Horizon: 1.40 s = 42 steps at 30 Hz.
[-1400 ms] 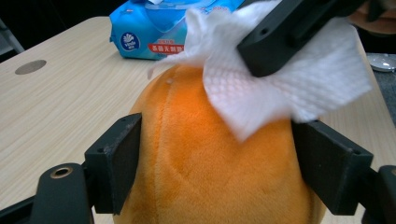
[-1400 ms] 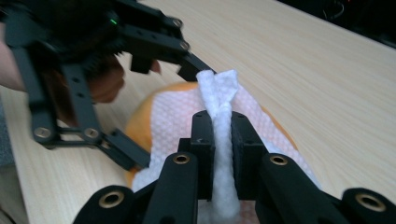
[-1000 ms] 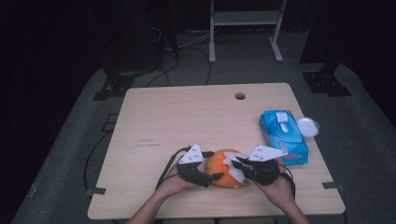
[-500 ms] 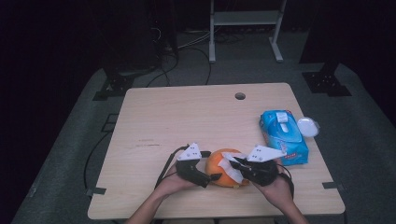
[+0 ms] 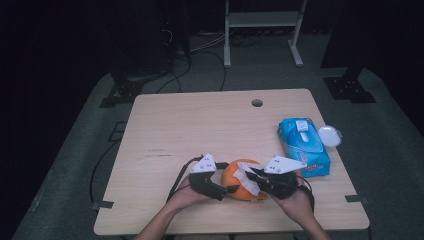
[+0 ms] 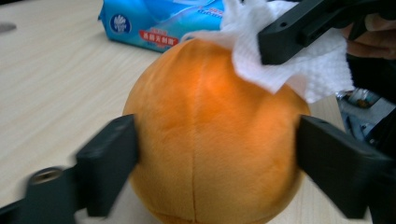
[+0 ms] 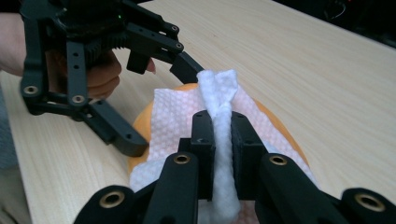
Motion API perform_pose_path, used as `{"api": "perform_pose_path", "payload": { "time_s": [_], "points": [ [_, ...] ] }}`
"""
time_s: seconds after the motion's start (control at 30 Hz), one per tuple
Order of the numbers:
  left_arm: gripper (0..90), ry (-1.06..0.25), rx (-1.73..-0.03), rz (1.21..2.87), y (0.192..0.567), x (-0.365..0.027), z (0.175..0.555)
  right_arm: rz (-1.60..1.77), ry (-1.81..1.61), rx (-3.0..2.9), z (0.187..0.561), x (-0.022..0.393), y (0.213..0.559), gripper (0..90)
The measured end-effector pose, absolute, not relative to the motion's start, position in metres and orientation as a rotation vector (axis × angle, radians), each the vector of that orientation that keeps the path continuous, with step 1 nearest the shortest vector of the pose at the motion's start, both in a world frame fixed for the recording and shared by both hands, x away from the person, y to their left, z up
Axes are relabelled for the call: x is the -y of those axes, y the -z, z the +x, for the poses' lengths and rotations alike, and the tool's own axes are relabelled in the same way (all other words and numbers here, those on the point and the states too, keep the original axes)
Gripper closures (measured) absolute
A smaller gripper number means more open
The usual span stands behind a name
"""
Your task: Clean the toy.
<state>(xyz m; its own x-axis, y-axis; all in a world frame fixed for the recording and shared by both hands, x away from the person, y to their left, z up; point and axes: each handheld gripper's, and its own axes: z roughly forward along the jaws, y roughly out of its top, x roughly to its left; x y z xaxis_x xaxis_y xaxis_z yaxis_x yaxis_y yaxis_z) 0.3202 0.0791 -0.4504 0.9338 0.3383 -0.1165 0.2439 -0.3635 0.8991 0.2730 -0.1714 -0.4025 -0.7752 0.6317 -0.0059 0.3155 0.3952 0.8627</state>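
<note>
Blue tissue pack [image 6: 159, 23]: a round white logo with a small blue emblem at the left of its side, and next to it a red strip with white characters, too blurred to read. In the high view the pack's [image 5: 303, 145] top has a white label, print too small. No other text readable.

1. Round orange plush ball [image 5: 240, 181], seamed, resting on the table's near edge, lower centre of the high view.
2. White dimpled paper tissue [image 7: 219, 121], crumpled, draped over the ball's top, one fold pinched upright.
</note>
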Motion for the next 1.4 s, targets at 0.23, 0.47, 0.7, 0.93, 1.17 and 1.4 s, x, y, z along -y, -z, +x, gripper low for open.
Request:
{"api": "perform_pose_path", "payload": {
  "time_s": [0.23, 0.47, 0.7, 0.93, 1.17, 1.4],
  "points": [
    [26.1, -0.127, -0.398, 1.964, 0.449, -0.078, 0.318, 0.814, -1.330, -2.307, 0.270, 0.170, 0.399, 81.0],
    [31.1, -0.197, -0.334, 1.975, 0.440, -0.070, 0.308, 0.689, -1.295, -2.322, 0.258, 0.150, 0.392, 81.0],
    [26.7, -0.174, -0.352, 1.965, 0.442, -0.072, 0.311, 0.824, -1.258, -2.262, 0.270, 0.177, 0.392, 81.0],
    [8.2, -0.104, -0.414, 1.963, 0.450, -0.070, 0.316, 0.840, -1.260, -2.293, 0.275, 0.179, 0.399, 81.0],
    [28.3, -0.146, -0.367, 1.961, 0.442, -0.069, 0.311, 0.797, -1.323, -2.286, 0.266, 0.172, 0.390, 81.0],
    [28.7, -0.181, -0.319, 1.962, 0.435, -0.065, 0.304, 0.665, -1.292, -2.321, 0.254, 0.150, 0.382, 81.0]
  ]
}}
